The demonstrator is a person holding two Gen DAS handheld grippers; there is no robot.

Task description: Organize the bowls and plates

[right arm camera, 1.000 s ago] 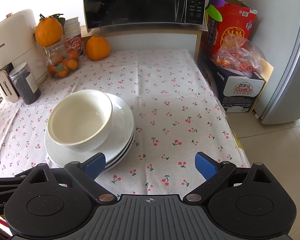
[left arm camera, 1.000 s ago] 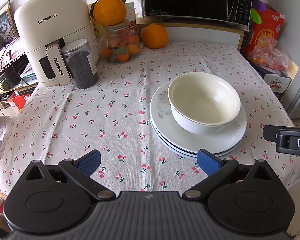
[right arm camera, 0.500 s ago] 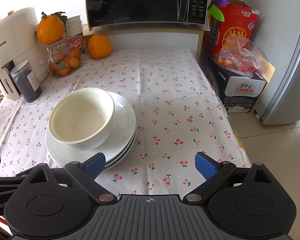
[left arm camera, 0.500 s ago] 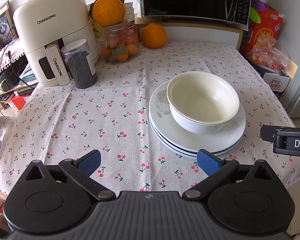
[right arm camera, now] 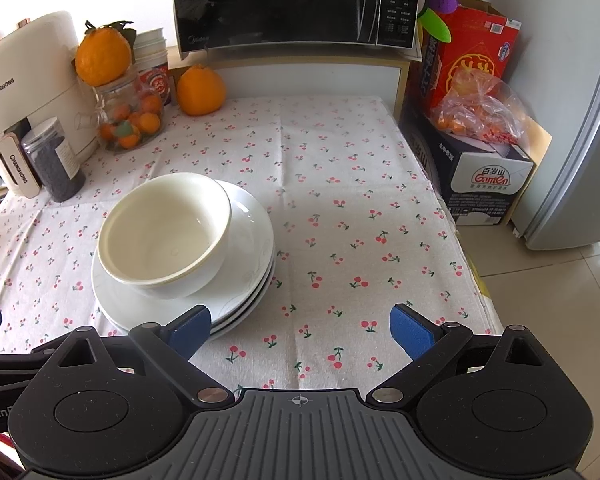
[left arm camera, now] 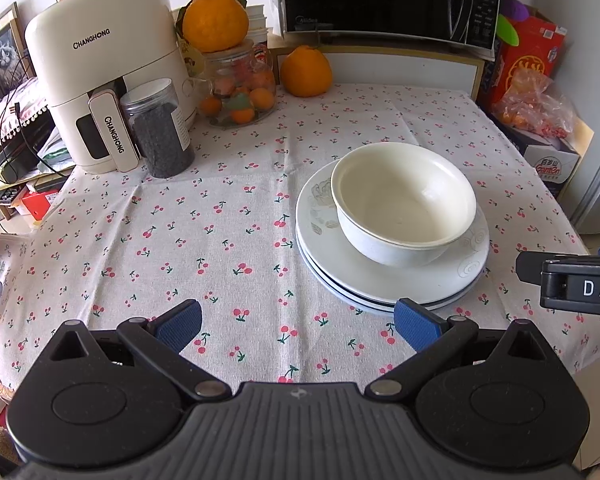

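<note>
— Hovering both grippers at the near edge of the counter [right arm camera: 340, 208]. Left gripper [left arm camera: 298, 322]: fingers spread wide, nothing held. Right gripper [right arm camera: 300, 326]: same, wide apart, empty.

— Where's the crockery?

— One white bowl [left arm camera: 404, 204] sits upright inside a stack of white plates [left arm camera: 388, 284], on the cherry-print cloth. From my left, the stack lies ahead and to the right; from my right, ahead and to the left. My right gripper's left finger [right arm camera: 190, 330] overlaps the plates' near rim in the picture; contact I cannot tell.

— Step in hand?

— My read: stacking looks finished, or a stand-off before another grasp. If more, the bowl's rim wants one finger inside, one outside, lifted straight so the plates don't shift.
</note>
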